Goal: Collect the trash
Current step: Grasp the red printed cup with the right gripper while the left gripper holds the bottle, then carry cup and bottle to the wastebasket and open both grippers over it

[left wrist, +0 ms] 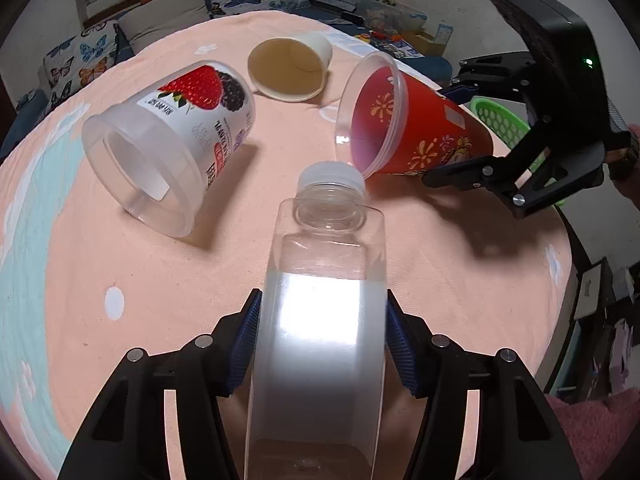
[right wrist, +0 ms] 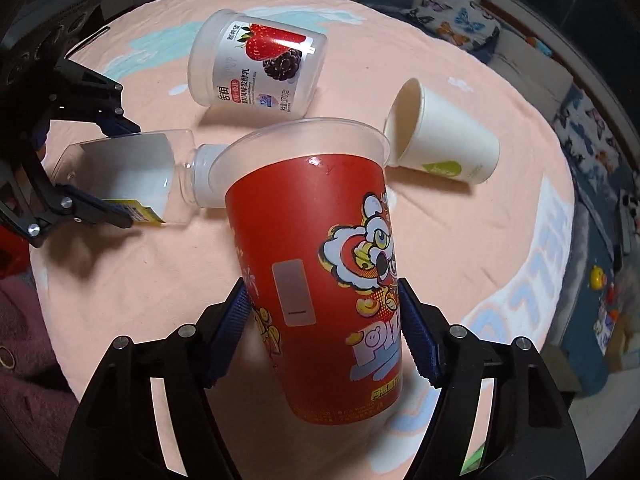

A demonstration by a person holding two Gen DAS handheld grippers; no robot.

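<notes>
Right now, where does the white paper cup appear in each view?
Left wrist view: paper cup at upper centre, lying on its side, mouth facing the camera.
Right wrist view: paper cup right of centre, on its side.
Shared landmark: the yogurt tub with berry label.

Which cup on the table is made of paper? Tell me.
The white paper cup with the tan inside, lying on its side beyond the red printed plastic cup. The strawberry-labelled yogurt cup is translucent plastic, and so is the red one's rim.

Bare counter (left wrist: 140, 280) lies open near the left; yogurt tub (left wrist: 176, 136), paper cup (left wrist: 290, 68) crowd the far middle.
</notes>
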